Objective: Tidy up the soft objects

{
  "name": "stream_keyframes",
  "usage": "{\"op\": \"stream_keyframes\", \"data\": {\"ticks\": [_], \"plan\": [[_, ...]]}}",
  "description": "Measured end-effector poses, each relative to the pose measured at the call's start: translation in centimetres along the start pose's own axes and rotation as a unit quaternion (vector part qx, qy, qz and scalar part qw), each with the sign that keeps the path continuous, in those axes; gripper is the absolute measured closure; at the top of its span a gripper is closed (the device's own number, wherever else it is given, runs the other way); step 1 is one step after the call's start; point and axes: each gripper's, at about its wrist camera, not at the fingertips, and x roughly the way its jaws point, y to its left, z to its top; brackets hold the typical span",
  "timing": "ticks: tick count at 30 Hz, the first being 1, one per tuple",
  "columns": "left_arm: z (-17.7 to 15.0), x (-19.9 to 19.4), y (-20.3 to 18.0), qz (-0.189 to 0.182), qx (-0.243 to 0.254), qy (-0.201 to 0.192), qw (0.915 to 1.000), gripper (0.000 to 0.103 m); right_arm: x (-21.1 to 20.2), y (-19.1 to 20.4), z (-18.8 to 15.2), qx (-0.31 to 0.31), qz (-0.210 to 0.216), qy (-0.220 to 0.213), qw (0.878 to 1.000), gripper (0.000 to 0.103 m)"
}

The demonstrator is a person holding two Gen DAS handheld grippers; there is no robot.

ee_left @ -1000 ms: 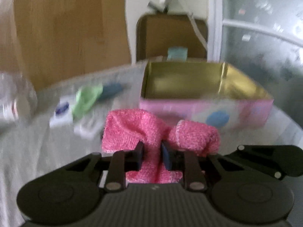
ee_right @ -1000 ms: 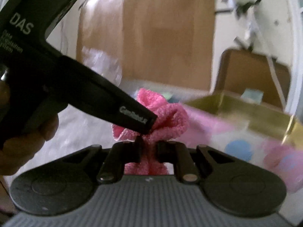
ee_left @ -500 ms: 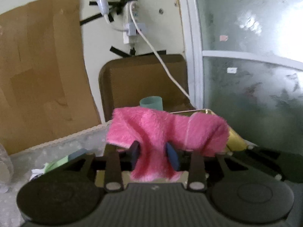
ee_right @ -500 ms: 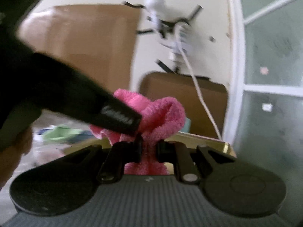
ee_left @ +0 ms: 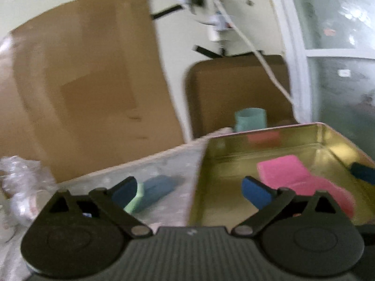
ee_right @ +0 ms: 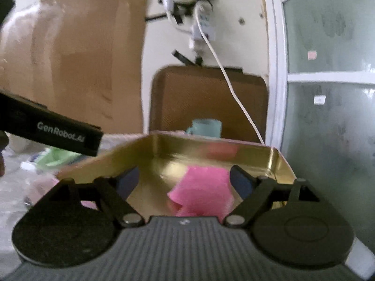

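A pink towel [ee_left: 302, 180] lies on the floor of an open gold-lined tin [ee_left: 264, 154]. It also shows in the right wrist view [ee_right: 201, 192], inside the same tin [ee_right: 164, 154]. My left gripper [ee_left: 189, 188] is open and empty, over the tin's left wall, with one blue pad [ee_left: 255, 192] inside the tin beside the towel. My right gripper [ee_right: 185, 181] is open and empty just above the towel. The left gripper's black body [ee_right: 51, 131] crosses the left of the right wrist view.
A green and a blue soft item [ee_left: 152, 193] lie on the cloth-covered table left of the tin. Crumpled clear plastic [ee_left: 23, 187] sits far left. A teal cup [ee_left: 250, 119] stands behind the tin, before a brown chair back [ee_left: 234, 91]. Cardboard leans on the wall.
Both grippers held the pink towel over the tin half a second ago. Both have opened, and the towel has dropped into the tin.
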Motion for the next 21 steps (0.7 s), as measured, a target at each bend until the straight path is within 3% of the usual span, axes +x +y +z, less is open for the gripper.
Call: {"op": "stream_keyframes", "data": {"ticks": [4,9,16,21], "plan": [[-1.3,-1.1,3.6,0.05,-0.006,-0.013,0.9987,0.001,-2.3,2.3,0.1,0.003,0.014,-0.042,0.999,0.016],[-3.6,-1.6,9.0,0.094,-0.039,0.009,0.9948,0.001,-3.5,6.2,0.2,0.003,0.067,-0.063,0.996,0.016],[-8.1,-1.4,15.8,0.134,-0.089,0.062,0.9851,0.001,-2.5,13.1,-0.7,-0.042,0.143,-0.03,0.988,0.017],[-10.9,-1.2,18.9,0.155,-0.111,0.081,0.9784,0.001,-1.8,16.1,-1.0,-0.062,0.168,-0.008,0.984,0.018]]}}
